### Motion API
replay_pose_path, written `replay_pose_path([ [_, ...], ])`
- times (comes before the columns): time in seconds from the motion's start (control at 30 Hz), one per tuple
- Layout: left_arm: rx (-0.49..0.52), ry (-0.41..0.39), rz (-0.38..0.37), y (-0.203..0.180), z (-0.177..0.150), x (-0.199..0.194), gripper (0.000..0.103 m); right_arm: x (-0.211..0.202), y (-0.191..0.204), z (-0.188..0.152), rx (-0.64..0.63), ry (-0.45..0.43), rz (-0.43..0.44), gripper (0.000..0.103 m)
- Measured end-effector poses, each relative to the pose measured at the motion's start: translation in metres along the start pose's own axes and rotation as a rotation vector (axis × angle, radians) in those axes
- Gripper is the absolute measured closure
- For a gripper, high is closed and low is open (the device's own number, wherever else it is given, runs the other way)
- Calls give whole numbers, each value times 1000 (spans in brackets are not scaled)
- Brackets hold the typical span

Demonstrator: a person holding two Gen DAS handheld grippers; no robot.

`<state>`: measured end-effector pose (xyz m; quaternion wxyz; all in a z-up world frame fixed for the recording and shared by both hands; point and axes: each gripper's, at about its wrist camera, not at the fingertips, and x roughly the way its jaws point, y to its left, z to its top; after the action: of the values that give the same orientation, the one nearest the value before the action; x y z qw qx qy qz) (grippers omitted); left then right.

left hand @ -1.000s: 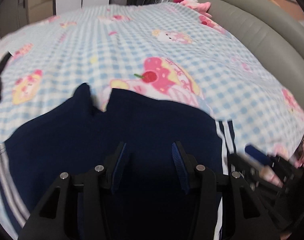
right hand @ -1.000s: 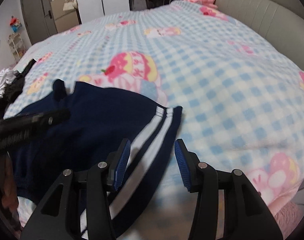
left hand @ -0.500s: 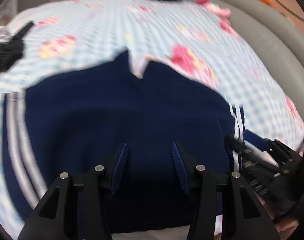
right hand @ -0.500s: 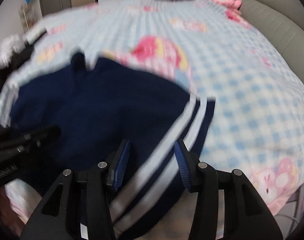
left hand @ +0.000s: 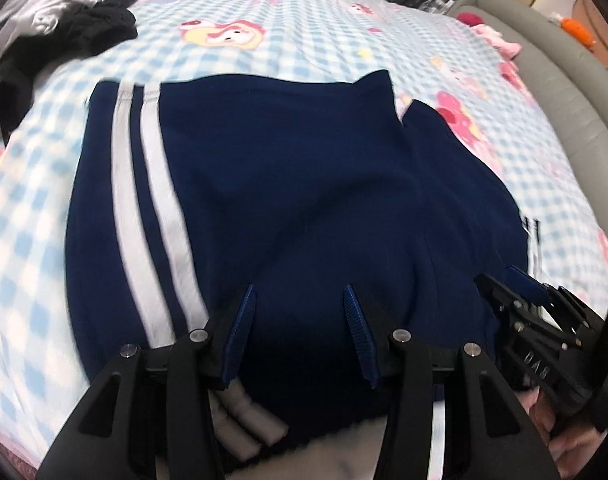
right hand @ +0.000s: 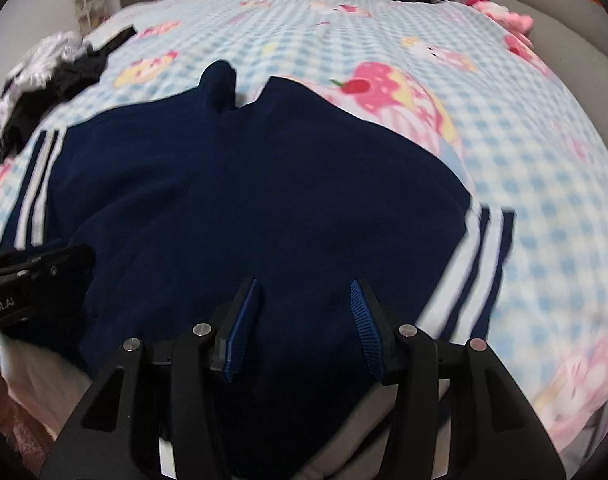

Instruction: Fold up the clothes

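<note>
A navy garment [left hand: 295,200] with two white side stripes [left hand: 143,184] lies spread on the checked bed cover [left hand: 304,32]; it also fills the right wrist view [right hand: 263,208], striped at both sides. My left gripper [left hand: 297,300] is open and empty, hovering over the garment's near edge. My right gripper [right hand: 304,292] is open and empty, over the near edge too. Each gripper shows in the other's view, the right one [left hand: 544,320] at the right and the left one [right hand: 31,280] at the left. The garment's nearest edge is hidden under the fingers.
A heap of black and silver clothes [left hand: 55,36] lies at the far left of the bed, also in the right wrist view [right hand: 51,72]. A grey padded bed frame [left hand: 564,80] runs along the right. A pink plush toy [right hand: 500,12] sits at the far right.
Both views have swung left and pulled back, so the garment's left striped side and the clothes heap now show. Both grippers stay open.
</note>
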<state>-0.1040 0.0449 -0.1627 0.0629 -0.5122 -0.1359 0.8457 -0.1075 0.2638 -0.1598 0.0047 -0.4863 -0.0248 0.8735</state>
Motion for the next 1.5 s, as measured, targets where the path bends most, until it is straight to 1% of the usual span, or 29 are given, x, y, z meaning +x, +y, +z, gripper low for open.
replay_pose_path([
  [0.13,20,-51,-49,3,-11,-25,55,-32,-8,-9,53,-57,15,54],
  [0.17,10,-81,-48,5,-11,-32,55,-39,-6,-8,60,-75,18,54],
  [0.23,-12,-115,-28,11,-11,-40,55,-46,3,-6,38,-98,22,54],
  [0.3,-30,-98,-7,20,-12,-41,55,-40,15,-8,-7,-62,5,54],
  [0.37,-42,-52,15,31,-14,-39,55,-32,18,-18,-5,-21,-7,54],
  [0.43,-47,-45,-20,42,-20,-45,55,-25,19,-28,5,20,-19,54],
  [0.47,-45,-53,-34,45,-23,-49,55,-27,18,-31,18,22,-16,54],
  [0.53,-45,-74,-62,52,-30,-58,55,-39,19,-27,38,2,-3,54],
  [0.6,-70,-128,-78,59,-31,-69,55,-56,25,-17,28,-63,19,54],
  [0.67,-109,-165,-76,69,-28,-77,55,-69,34,-6,11,-125,34,54],
  [0.7,-124,-171,-74,74,-27,-79,55,-69,40,-1,1,-131,44,54],
  [0.73,-130,-150,-73,77,-25,-76,55,-66,46,4,-10,-129,55,54],
  [0.8,-120,-118,-58,79,-26,-71,55,-47,54,6,-25,-77,60,54],
  [0.9,-85,-76,-23,78,-34,-64,55,-23,63,-12,-60,11,28,54],
  [0.97,-50,-44,18,78,-43,-62,55,-21,62,-27,-75,14,16,54],
  [1.03,-37,-31,11,77,-46,-61,55,-25,59,-38,-88,12,7,54],
  [1.1,-42,-58,-19,79,-47,-69,55,-34,56,-40,-93,23,-2,54],
  [1.17,-54,-96,-37,81,-42,-76,55,-48,55,-32,-88,8,11,54],
  [1.23,-75,-134,-41,86,-29,-80,55,-62,57,-23,-73,-32,75,54],
  [1.3,-100,-167,-45,92,-15,-81,55,-70,62,-10,-75,-66,116,54],
  [1.37,-145,-171,-51,103,7,-69,55,-71,71,7,-127,-80,154,54],
  [1.43,-196,-152,-71,115,24,-50,55,-66,82,26,-168,-90,182,54],
  [1.5,-225,-143,-91,122,40,-36,55,-52,96,45,-194,-74,201,54],
])
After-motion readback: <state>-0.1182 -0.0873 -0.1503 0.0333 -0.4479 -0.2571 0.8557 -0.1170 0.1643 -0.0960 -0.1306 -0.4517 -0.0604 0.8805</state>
